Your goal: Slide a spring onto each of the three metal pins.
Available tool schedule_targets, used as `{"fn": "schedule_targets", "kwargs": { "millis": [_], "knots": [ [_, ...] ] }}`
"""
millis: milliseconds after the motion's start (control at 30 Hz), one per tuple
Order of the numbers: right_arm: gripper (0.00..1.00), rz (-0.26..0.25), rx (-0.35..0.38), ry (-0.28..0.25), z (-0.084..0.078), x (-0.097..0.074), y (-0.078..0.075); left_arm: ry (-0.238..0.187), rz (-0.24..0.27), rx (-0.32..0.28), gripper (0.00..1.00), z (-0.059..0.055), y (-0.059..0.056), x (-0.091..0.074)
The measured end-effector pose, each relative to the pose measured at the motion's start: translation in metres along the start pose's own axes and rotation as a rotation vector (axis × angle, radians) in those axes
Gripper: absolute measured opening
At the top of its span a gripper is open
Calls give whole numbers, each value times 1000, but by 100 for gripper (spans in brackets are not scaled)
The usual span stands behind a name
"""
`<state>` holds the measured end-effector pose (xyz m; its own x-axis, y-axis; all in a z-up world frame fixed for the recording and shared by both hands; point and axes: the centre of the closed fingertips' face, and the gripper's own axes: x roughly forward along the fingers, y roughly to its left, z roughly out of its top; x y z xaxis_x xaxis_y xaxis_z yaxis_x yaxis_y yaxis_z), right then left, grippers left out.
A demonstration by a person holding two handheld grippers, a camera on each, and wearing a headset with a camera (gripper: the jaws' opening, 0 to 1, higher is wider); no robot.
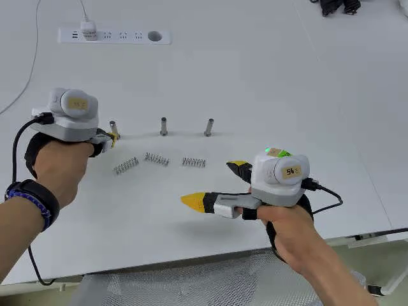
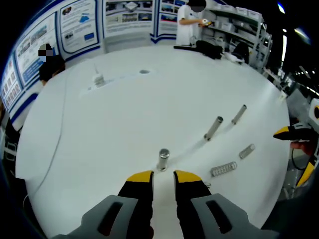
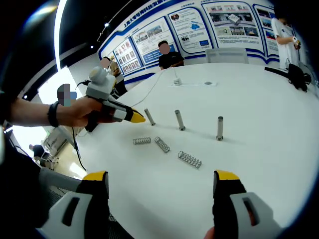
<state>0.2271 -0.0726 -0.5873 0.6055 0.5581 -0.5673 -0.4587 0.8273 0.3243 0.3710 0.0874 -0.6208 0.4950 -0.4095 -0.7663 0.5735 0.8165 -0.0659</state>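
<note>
My left tongs (image 2: 163,175), empty and barely parted, sit just short of the left pin (image 2: 163,159). Three springs (image 1: 157,159) lie on the worktop (image 1: 255,76) near the pins (image 1: 164,126). My right tongs (image 3: 162,181) hang wide open, empty.

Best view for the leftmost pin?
Left gripper view: the leftmost pin stands large and unblocked, just ahead of the jaws. Head view shows it small beside the left gripper; right gripper view shows it small and distant.
</note>
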Motion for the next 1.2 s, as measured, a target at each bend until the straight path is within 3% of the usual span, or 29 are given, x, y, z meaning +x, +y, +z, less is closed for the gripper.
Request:
{"fn": "schedule_targets", "kwargs": {
  "millis": [600, 1200],
  "knots": [
    [88, 15, -1, 8, -3, 3, 6, 24, -30, -18, 32, -26, -3, -17],
    [88, 24, -5, 13, -4, 6, 9, -14, -87, 3, 53, -32, -12, -42]
  ]
}}
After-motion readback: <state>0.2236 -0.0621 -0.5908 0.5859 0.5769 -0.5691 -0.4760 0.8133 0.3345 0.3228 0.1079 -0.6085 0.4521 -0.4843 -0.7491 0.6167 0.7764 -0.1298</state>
